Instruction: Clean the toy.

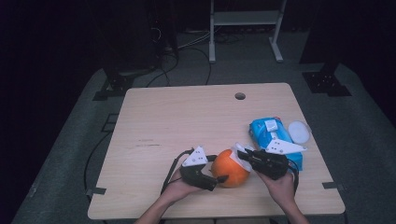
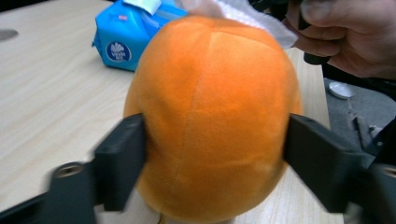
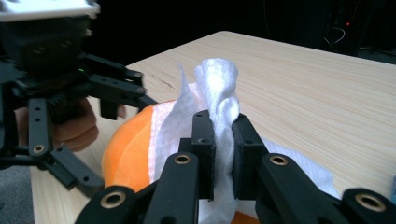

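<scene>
Your right gripper (image 3: pixel 223 140) has its fingers (image 3: pixel 204 140) clamped on a bunched white tissue (image 3: pixel 217 86) draped over the orange plush ball (image 2: pixel 210 116). Your left gripper (image 2: pixel 215 154) has its fingers (image 2: pixel 123 158) on either side of that ball, pads against its sides. The ball sits on the counter (image 1: pixel 187 116) near its front edge, with a blue tissue pack (image 1: pixel 268 133) just beyond.

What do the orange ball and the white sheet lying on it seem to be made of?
The orange ball looks like plush fabric: a short fuzzy nap, matte, with sewn seams running over it, so it is probably a stuffed toy. The white sheet looks like a thin non-woven wipe or tissue: it bunches into soft folds in the right gripper and shows a fine dimpled texture.
</scene>
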The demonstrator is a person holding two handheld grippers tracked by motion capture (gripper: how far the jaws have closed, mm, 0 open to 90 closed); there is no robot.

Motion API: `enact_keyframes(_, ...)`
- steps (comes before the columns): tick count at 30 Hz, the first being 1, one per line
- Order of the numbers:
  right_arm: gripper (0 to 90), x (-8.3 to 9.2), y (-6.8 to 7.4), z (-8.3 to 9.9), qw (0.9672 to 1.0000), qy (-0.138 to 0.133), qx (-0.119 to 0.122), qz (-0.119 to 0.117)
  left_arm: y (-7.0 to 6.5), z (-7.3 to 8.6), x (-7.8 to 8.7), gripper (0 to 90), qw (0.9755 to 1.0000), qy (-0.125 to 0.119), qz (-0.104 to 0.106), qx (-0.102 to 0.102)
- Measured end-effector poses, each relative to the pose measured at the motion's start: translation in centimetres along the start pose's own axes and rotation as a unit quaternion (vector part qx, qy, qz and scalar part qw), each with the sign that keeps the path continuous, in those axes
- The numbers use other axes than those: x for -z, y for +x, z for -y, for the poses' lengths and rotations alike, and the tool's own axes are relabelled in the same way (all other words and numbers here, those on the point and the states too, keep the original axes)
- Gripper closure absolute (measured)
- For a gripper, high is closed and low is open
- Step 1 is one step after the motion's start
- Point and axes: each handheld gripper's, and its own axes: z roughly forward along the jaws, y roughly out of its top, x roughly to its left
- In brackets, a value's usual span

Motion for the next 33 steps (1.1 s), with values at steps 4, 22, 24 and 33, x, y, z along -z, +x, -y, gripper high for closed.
enact_keyframes(4,81.0,0.2,-0.3,0.0,1.0,-0.004,-0.008,0.002,-0.2,-0.4,0.6,39.7,0.9999,-0.007,0.003,-0.008)
enact_keyframes(22,81.0,-0.4,-0.5,0.3,0.9996,-0.002,-0.027,-0.012,0.0,0.2,-1.0,8.3,1.0,0.006,0.0,0.0)
enact_keyframes(24,81.0,-0.4,-0.4,0.3,0.9994,-0.002,-0.032,-0.013,0.0,0.1,-0.9,12.6,1.0,0.005,-0.004,-0.006)
enact_keyframes(33,81.2,-0.2,0.3,0.1,0.9995,-0.014,-0.023,-0.017,0.1,-1.0,1.3,39.0,0.9993,0.006,-0.013,-0.035)
